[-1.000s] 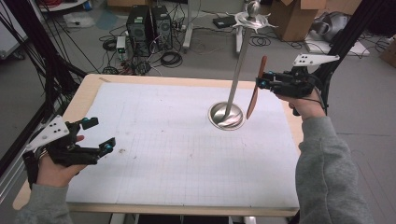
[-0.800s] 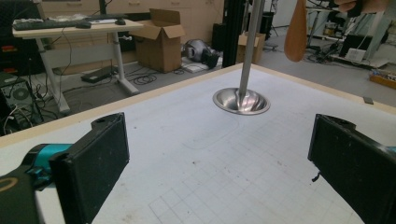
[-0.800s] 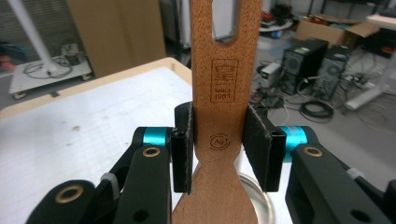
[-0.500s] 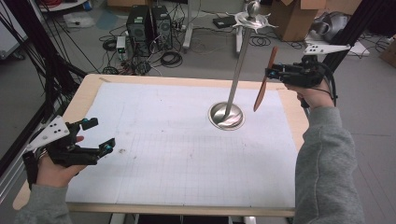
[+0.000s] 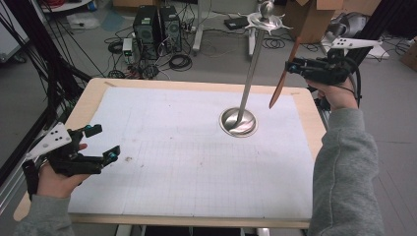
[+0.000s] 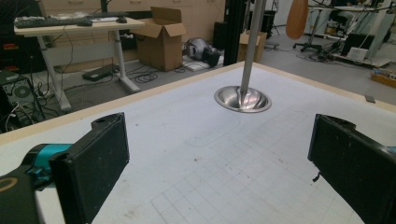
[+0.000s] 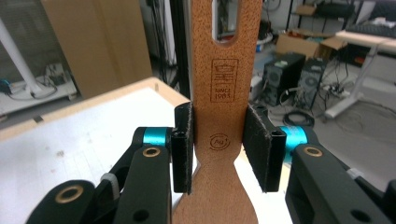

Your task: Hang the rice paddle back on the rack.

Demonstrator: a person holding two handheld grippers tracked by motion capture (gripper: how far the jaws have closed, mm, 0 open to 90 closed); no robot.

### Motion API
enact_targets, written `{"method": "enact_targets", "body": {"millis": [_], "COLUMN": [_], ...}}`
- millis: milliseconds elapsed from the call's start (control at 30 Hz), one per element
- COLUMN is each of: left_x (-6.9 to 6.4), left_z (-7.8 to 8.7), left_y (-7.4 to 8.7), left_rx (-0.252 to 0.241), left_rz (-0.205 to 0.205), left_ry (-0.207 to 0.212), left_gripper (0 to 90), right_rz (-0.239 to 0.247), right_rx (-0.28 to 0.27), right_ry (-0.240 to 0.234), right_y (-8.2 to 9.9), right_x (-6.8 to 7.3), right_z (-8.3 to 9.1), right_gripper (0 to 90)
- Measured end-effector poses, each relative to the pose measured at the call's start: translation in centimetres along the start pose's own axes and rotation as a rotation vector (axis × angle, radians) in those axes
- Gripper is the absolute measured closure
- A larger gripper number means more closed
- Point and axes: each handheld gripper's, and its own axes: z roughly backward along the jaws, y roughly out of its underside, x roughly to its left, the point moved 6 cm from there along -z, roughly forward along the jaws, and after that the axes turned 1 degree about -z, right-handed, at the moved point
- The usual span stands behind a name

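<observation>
A flat wooden spatula (image 5: 281,83) hangs tip down above the table's far right corner, and my right gripper (image 5: 293,65) is shut on it. In the right gripper view the two pads press the spatula (image 7: 224,93) on both edges just above its neck, near the slotted handle end. A metal stand (image 5: 238,122) with a dished round base rises on a thin leaning pole to a hooked top, just left of the spatula. My left gripper (image 5: 105,141) rests open over the near left of the table, nothing between its jaws. The left gripper view (image 6: 219,172) looks at the stand's base (image 6: 243,99).
A white gridded mat (image 5: 187,162) covers the wooden table (image 5: 88,98). Beyond the far edge the floor holds computer towers (image 5: 157,24), cables and cardboard boxes (image 5: 314,19). Black frame posts (image 5: 34,64) stand at the left.
My right hand has lifted the spatula and carried it a little right and away from the stand's pole. The left hand has stayed put.
</observation>
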Motion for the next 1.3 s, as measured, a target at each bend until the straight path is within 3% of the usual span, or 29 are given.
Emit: {"method": "enact_targets", "body": {"millis": [200, 633, 700, 1300], "left_x": [0.1, 0.2, 0.2, 0.4], "left_z": [0.1, 0.1, 0.0, 0.6], "left_y": [0.1, 0.2, 0.3, 0.2], "left_rx": [0.001, 0.007, 0.008, 0.003], "left_rz": [0.002, 0.001, 0.002, 0.002], "left_ry": [-0.001, -0.008, -0.011, -0.021], "left_gripper": [5.6, 5.6, 5.7, 5.6], "right_rz": [0.005, -0.013, -0.016, -0.02], "right_rx": [0.004, -0.045, -0.069, -0.056], "right_ry": [0.024, 0.025, 0.005, 0.028], "right_y": [-1.1, -2.3, -2.5, -3.0], "right_x": [-0.1, 0.1, 0.4, 0.4], "right_z": [0.4, 0.0, -0.3, -1.9], "right_gripper": [64.7, 64.7, 64.7, 64.7]}}
